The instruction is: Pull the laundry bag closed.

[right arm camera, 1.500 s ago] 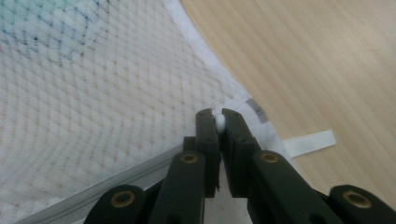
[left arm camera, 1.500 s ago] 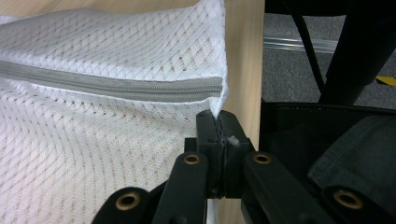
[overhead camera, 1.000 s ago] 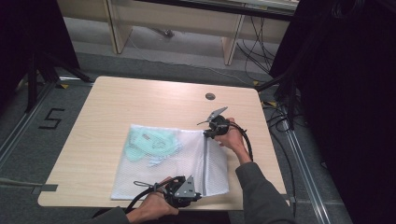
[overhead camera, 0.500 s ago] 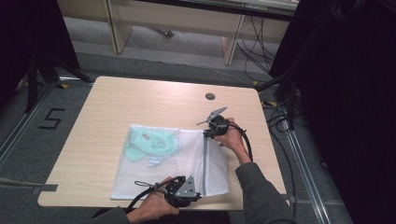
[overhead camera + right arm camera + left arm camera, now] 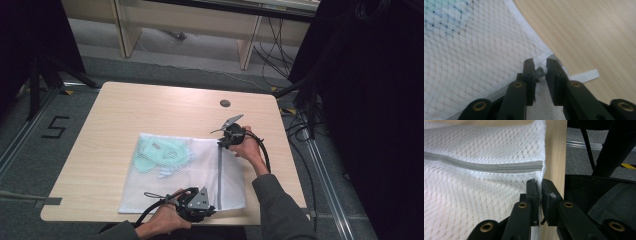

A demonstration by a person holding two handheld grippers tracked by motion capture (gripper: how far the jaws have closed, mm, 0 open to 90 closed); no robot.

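A white mesh bag (image 5: 200, 170) lies flat on the wooden table (image 5: 150, 110), with a pale green garment (image 5: 160, 152) inside it. A grey zipper (image 5: 219, 175) runs along its right part. At the zipper's near end, my left gripper (image 5: 214, 204) has the bag's edge (image 5: 543, 173) between its jaws. Those jaws (image 5: 540, 186) have just been opening and stand a narrow gap apart. My right gripper (image 5: 221, 145) is at the zipper's far end. Its jaws (image 5: 540, 66) have just been opening too, and the small zipper pull (image 5: 541, 70) sits loose between them.
A round grommet hole (image 5: 225, 103) is set in the table beyond the bag. A white fabric tab (image 5: 584, 75) sticks out from the bag's corner. Black cables (image 5: 265, 150) trail off the table's right side. Bare wood lies to the left of the bag and beyond it.
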